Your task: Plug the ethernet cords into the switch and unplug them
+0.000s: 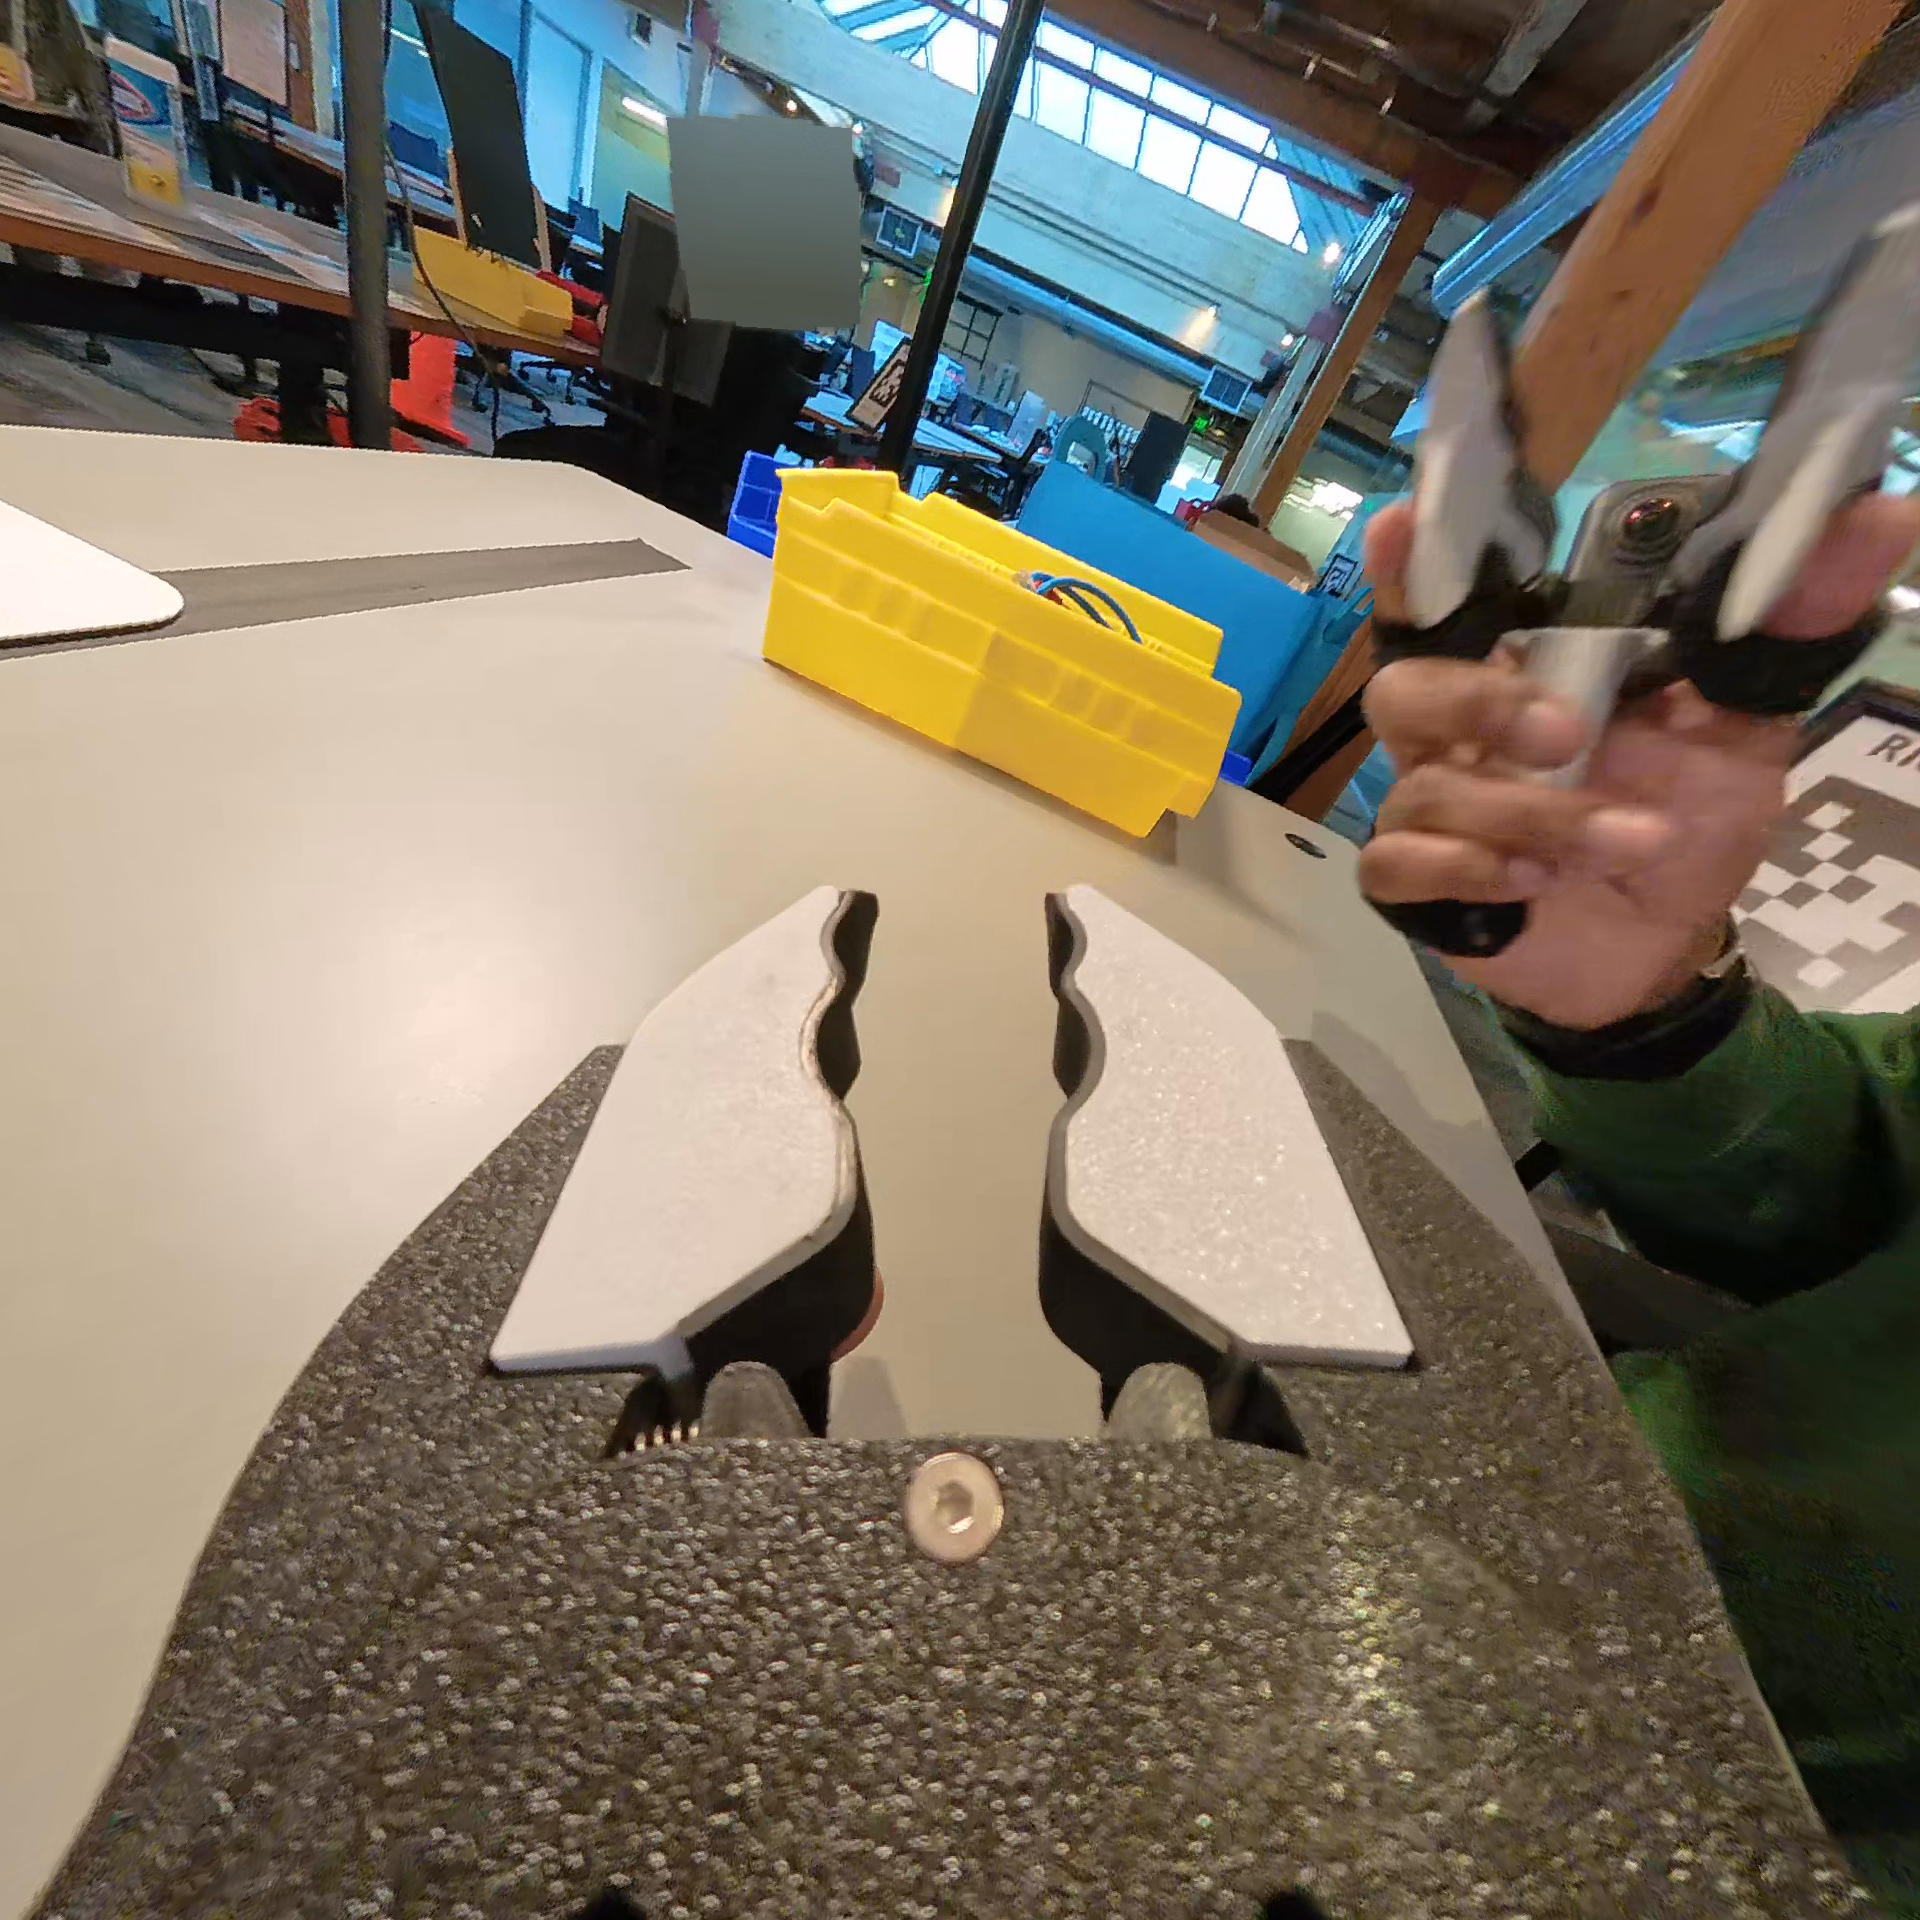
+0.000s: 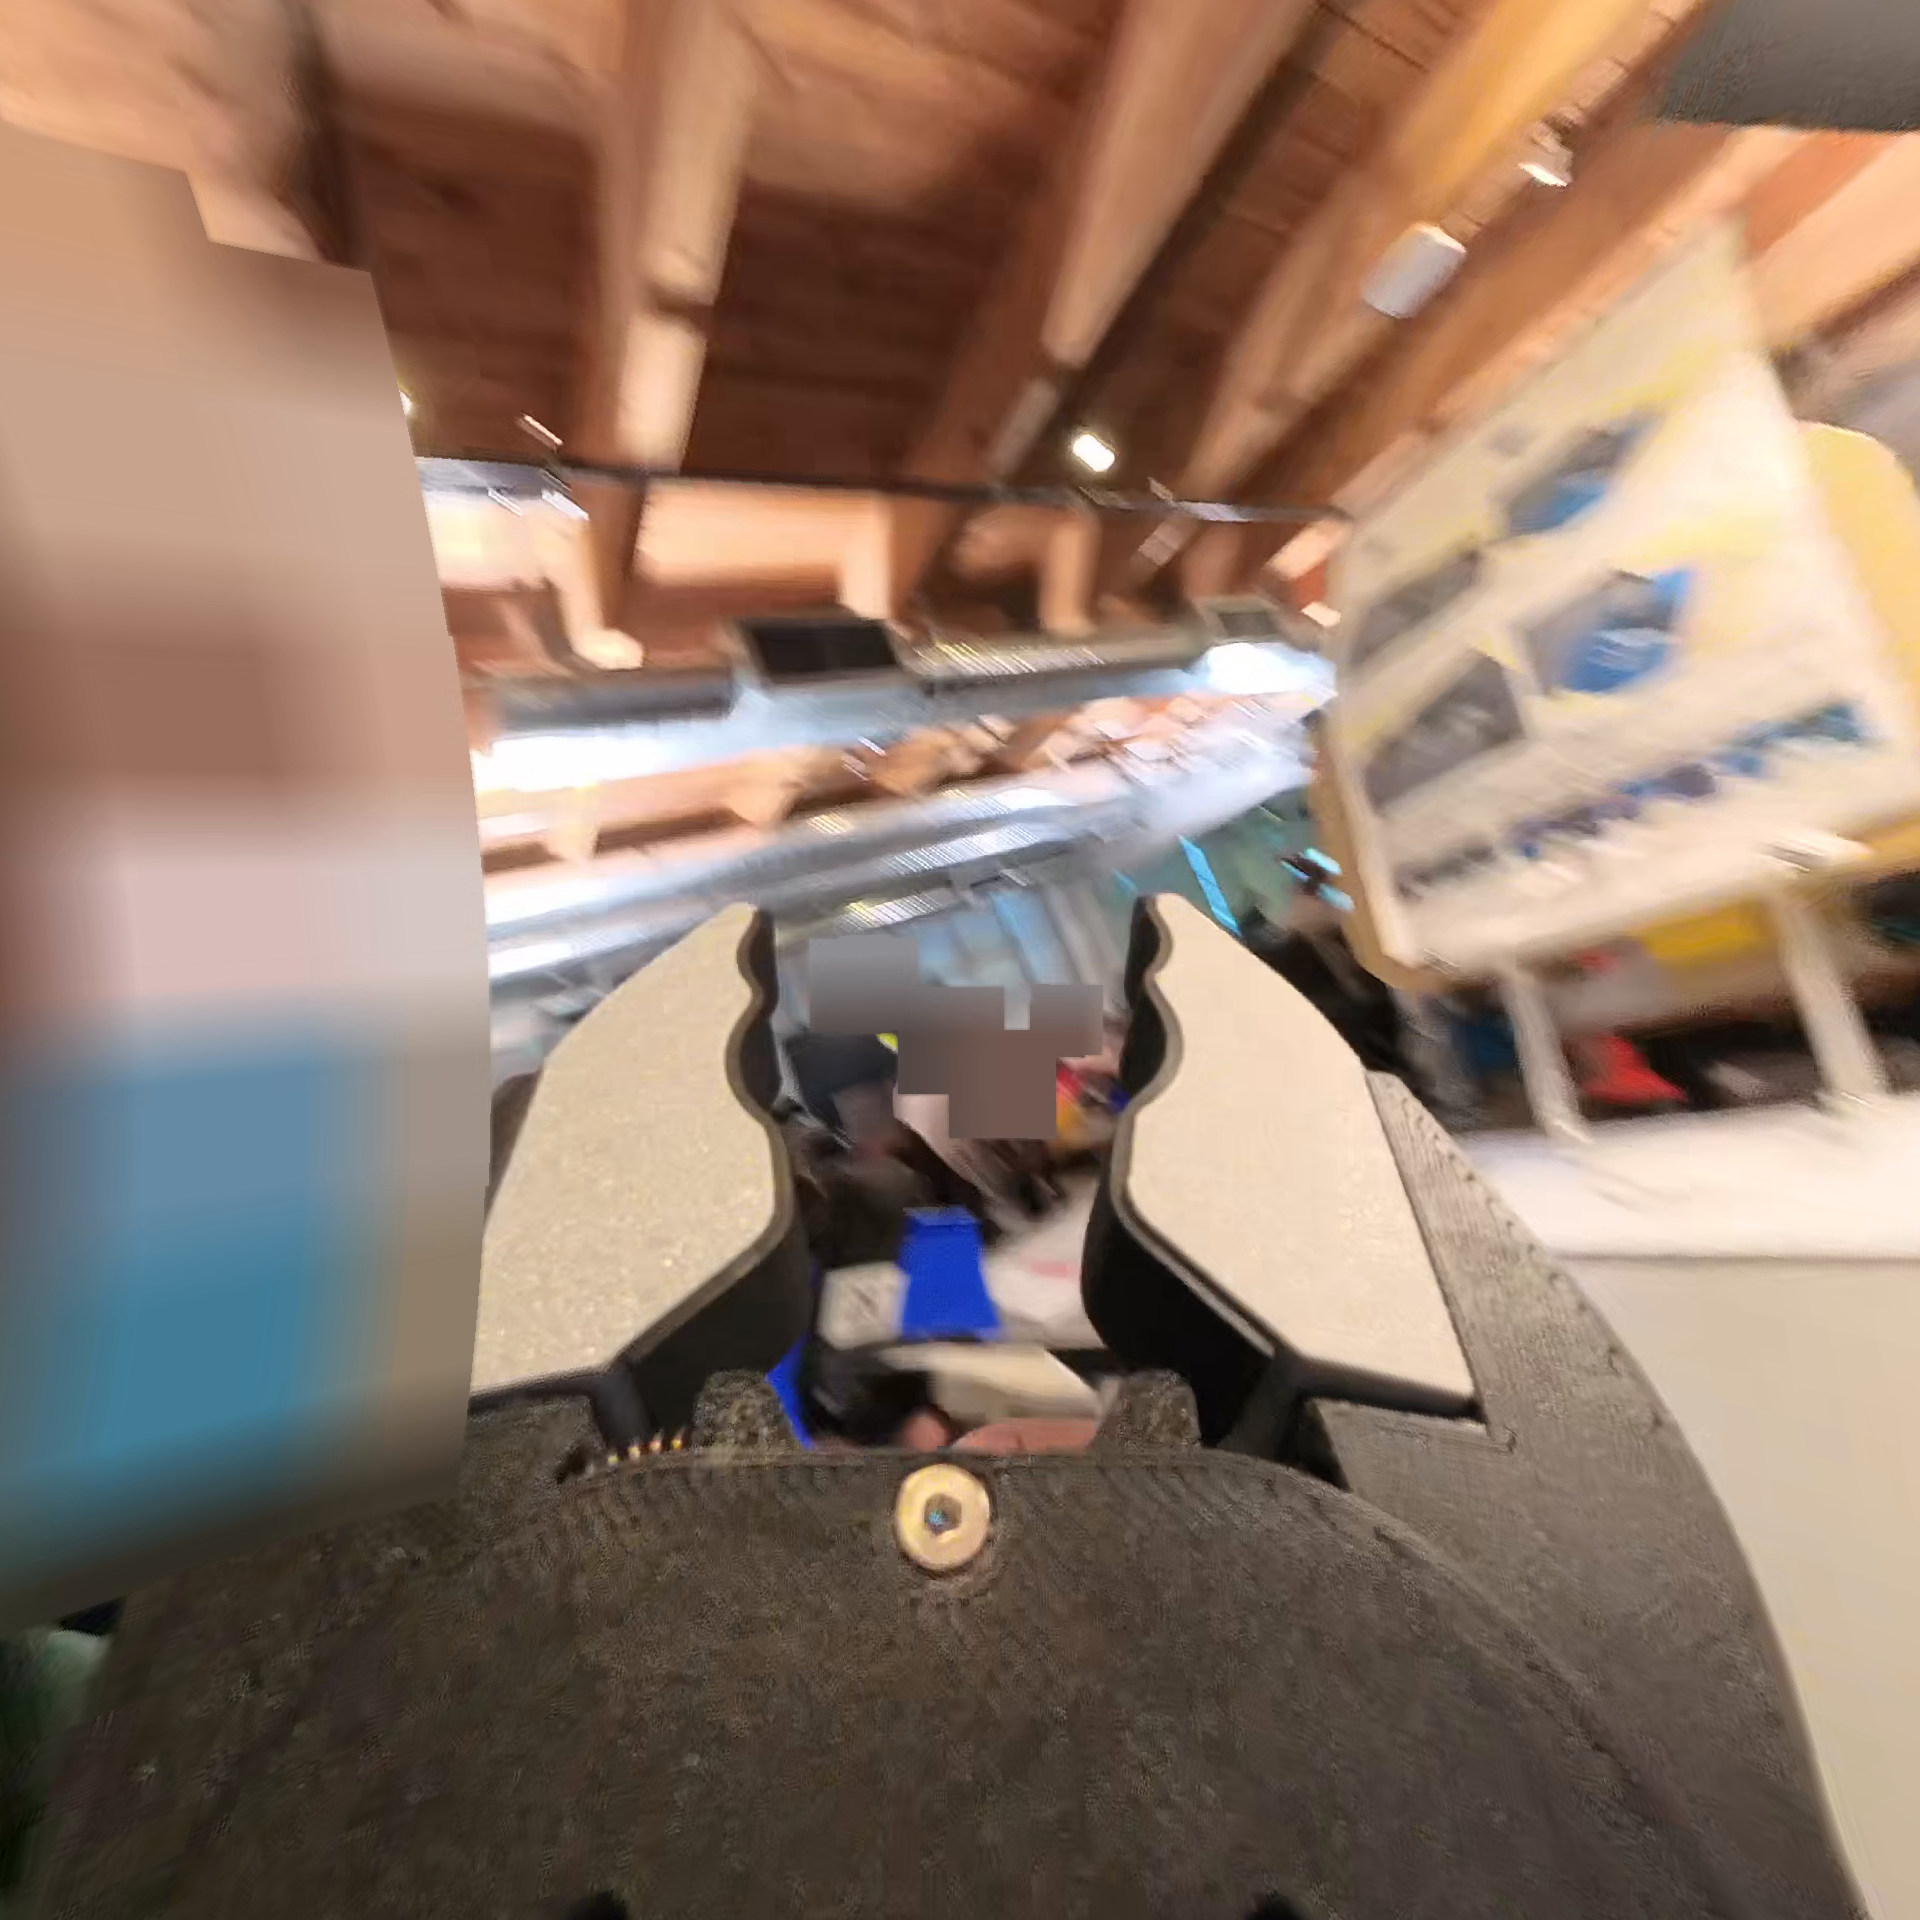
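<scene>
Two grippers, both empty. Biggest thing is the grey table [image 1: 312, 831], mostly bare in the left wrist view. A yellow bin [image 1: 997, 665] sits toward the table's far right corner, its long axis running diagonally from far-left to near-right. Blue ethernet cords [image 1: 1091, 603] poke up inside the bin; only a loop and some connector ends show. No switch is visible in either view, so I cannot tell where it is; it may be inside the bin.

A white board [image 1: 73, 582] lies at the table's left edge, with a dark grey strip [image 1: 416, 587] running from it toward the middle.

The left gripper [image 1: 961, 914] hovers low over the near part of the table, jaws parted with a clear gap, nothing between them. The bin lies straight ahead and slightly right of its fingers, well apart.

The right gripper [image 1: 1652, 468], seen from the left wrist view, is held up in a hand [image 1: 1558, 831] off the table's right edge, motion-blurred, fingers pointing upward and away from the bin. Its own view shows the right gripper [image 2: 951, 935] with jaws spread wide on nothing, aimed at wooden ceiling beams [image 2: 831, 260].

Judgement: task looks barely started; the left gripper is better lined up for the cords, the right needs to tip down first.
</scene>
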